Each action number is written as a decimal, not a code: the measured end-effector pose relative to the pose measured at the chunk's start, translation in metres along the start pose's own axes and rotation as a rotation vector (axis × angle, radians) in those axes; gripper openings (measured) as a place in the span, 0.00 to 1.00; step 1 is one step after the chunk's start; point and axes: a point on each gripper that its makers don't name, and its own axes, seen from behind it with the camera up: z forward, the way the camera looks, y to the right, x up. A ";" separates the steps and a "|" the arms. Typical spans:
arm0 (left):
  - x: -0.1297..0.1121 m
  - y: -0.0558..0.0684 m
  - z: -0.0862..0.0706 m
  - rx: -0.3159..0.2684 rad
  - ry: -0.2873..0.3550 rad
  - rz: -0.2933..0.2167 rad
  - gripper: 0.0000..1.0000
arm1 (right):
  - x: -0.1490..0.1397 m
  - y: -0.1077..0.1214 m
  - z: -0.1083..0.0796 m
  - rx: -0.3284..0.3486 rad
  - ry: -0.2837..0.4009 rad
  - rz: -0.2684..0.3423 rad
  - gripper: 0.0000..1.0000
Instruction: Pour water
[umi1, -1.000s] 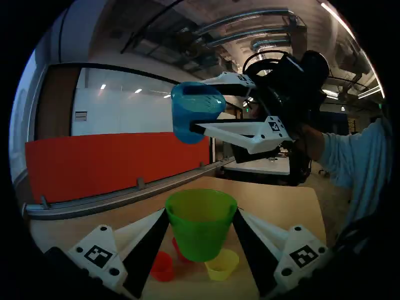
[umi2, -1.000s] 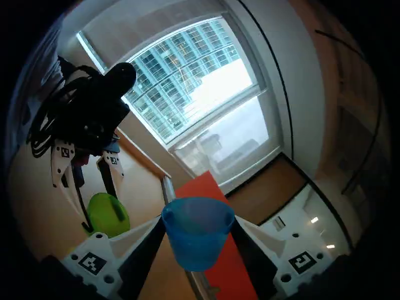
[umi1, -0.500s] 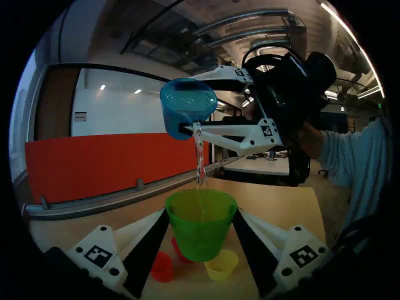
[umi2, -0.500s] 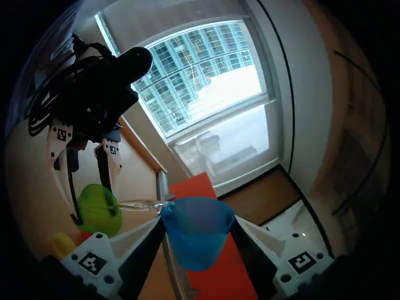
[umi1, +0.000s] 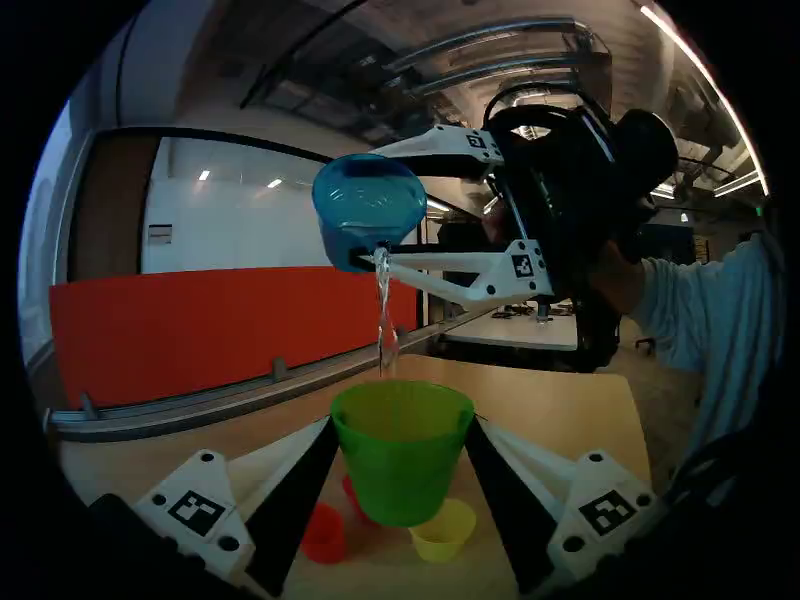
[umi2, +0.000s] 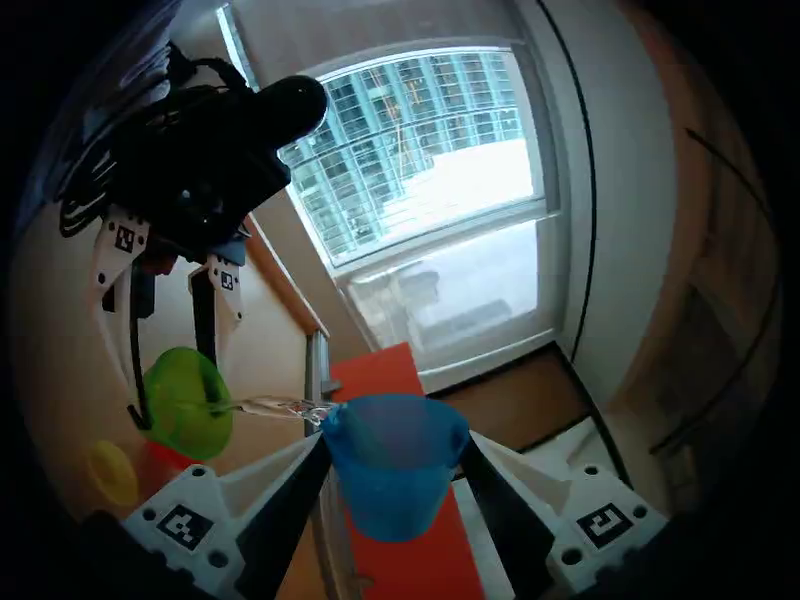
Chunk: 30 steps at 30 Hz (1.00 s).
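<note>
Two cups are in hand, one per gripper.

Left gripper view, near field: the green cup (umi1: 402, 455) stands upright between the fingers of the left gripper (umi1: 400, 425). Both inner faces press on its wall just under the rim, so the jaws are parted to the cup's width and no wider. Below it, on the table (umi1: 570, 410), lie a yellow cup (umi1: 445, 528) and red cups (umi1: 325, 532), close together, one of the red ones partly hidden behind the green cup.

Middle field: a thin stream of water (umi1: 382, 320) drops to the far side of the green cup's mouth.

Far field: the blue cup (umi1: 367, 205) hangs above the green one, tipped well over with its mouth facing the camera, and the stream leaves its lower lip. It is clamped between the two fingers of the right gripper (umi1: 385, 212), which a person in a light sleeve (umi1: 710, 320) holds. An orange panel (umi1: 200, 330) runs behind the table.

Right gripper view: the blue cup sits between this gripper's own fingers, both bearing on its sides, the jaws spread to cup width. The stream leaves the cup's left lip and reaches into the green cup, held farther off. A window (umi2: 430, 170) lies beyond.
</note>
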 end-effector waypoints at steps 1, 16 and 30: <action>0.000 0.000 0.000 0.001 0.000 0.000 0.87 | 0.001 0.000 0.000 -0.001 0.000 -0.007 0.90; -0.002 -0.002 0.001 0.007 -0.006 0.000 0.87 | 0.010 0.013 0.002 -0.029 0.003 -0.110 0.90; -0.003 -0.002 0.000 0.009 -0.006 0.005 0.87 | 0.014 0.024 0.004 -0.051 -0.003 -0.203 0.90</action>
